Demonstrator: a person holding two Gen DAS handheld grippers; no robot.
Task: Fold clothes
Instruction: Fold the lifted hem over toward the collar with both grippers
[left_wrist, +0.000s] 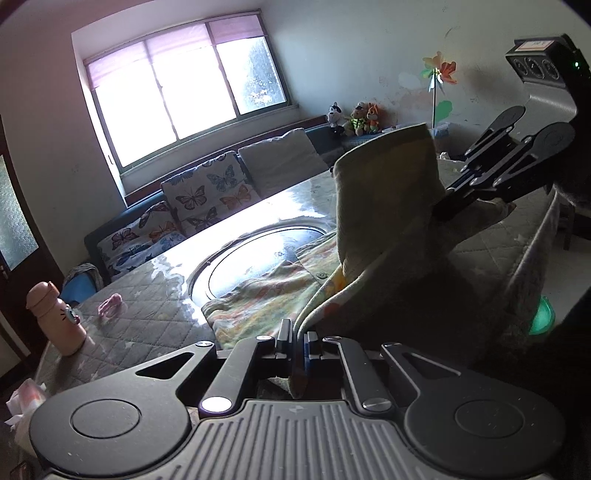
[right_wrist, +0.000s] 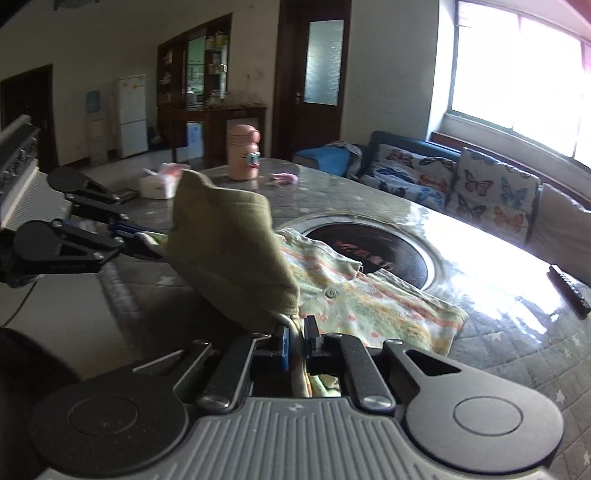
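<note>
Two grippers, left (left_wrist: 295, 341) and right (right_wrist: 295, 334), tilt downward, jaws clamping the garment's (right_wrist: 369, 306) raised edge.

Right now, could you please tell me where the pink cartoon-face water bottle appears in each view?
Left wrist view: pink cartoon-face water bottle at far left, on the quilted table edge.
Right wrist view: bottle upper centre, at the table's far side.
Shared landmark: round black inset in the table.

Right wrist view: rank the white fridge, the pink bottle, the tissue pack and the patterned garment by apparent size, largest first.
1. patterned garment, nearest the camera, which inflates it
2. white fridge, far off, surely bigger in reality
3. pink bottle and tissue pack: look alike, unranked
</note>
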